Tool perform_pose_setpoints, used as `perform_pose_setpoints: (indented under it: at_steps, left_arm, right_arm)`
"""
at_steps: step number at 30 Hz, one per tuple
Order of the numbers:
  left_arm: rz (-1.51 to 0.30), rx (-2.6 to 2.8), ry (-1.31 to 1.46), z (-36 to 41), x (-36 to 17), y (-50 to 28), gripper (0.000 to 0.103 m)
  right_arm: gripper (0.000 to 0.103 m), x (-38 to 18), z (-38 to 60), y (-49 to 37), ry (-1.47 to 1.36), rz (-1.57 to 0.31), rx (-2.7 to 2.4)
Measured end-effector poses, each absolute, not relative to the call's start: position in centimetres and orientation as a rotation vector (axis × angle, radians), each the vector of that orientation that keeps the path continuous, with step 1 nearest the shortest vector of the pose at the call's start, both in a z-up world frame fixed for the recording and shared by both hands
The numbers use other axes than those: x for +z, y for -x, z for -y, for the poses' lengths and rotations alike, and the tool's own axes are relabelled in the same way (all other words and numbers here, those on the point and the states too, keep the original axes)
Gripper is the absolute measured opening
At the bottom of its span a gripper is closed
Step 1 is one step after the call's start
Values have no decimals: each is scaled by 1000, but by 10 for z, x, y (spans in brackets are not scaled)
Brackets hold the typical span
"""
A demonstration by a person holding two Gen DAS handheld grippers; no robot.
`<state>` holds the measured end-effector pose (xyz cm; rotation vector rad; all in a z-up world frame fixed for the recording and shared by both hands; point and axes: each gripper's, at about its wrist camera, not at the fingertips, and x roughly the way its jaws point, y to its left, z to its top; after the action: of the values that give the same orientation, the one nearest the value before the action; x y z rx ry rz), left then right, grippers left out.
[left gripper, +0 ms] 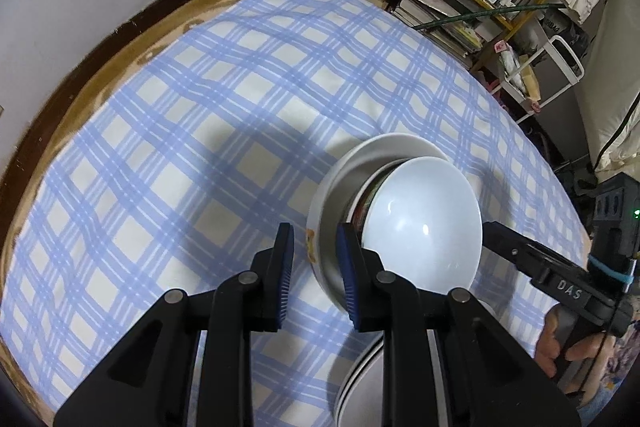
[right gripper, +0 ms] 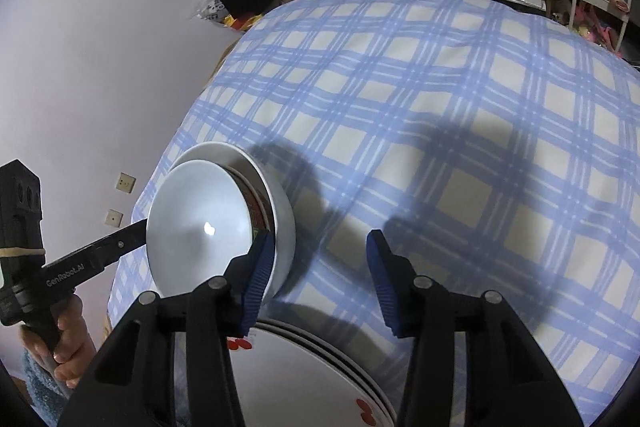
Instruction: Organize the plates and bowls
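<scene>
Nested white ceramic bowls (right gripper: 200, 219), tilted, lie left of my open right gripper (right gripper: 320, 237). Left gripper (left gripper: 315, 233) straddles their rim, jaws narrow; grip unclear.

The white bowl (left gripper: 420, 219) looks like glossy glazed ceramic, catching a bright highlight. Beneath it, the checked tablecloth (left gripper: 200, 115) is soft matt cloth. The blue ribbed pads (right gripper: 256, 283) look rubbery on matt black plastic fingers (right gripper: 424, 311).

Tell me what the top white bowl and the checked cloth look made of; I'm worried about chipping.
The top white bowl looks like glazed ceramic, possibly melamine: it is smooth and glossy, with a sharp light glint inside. The checked cloth looks like soft woven fabric with a matte finish: it lies in gentle wrinkles and gives no shine.
</scene>
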<state>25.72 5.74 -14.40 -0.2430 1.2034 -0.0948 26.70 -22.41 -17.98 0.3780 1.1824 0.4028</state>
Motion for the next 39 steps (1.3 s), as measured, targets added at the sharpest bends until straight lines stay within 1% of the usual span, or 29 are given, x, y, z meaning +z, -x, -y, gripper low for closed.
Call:
perform_pose_setpoints:
  at_steps: [6,13,30,39]
  left_arm:
    - [-1204,-88,249,-59,-143,-257,23]
    - [-1211,-98,236,-58,-145,-258,23]
    - [-1264,-40,205,-57,-160,-266,23]
    - [-1258,-28,177,-56,-158,-266,24]
  right_arm:
    - [52,-189,226,-271,-444,-1200,415]
    - [52,-189,220,-270,-392,-1189,398]
    - [52,-188,219,-268,-384,-1172,377]
    - [52,-186,216,-269,-358,-1168,361]
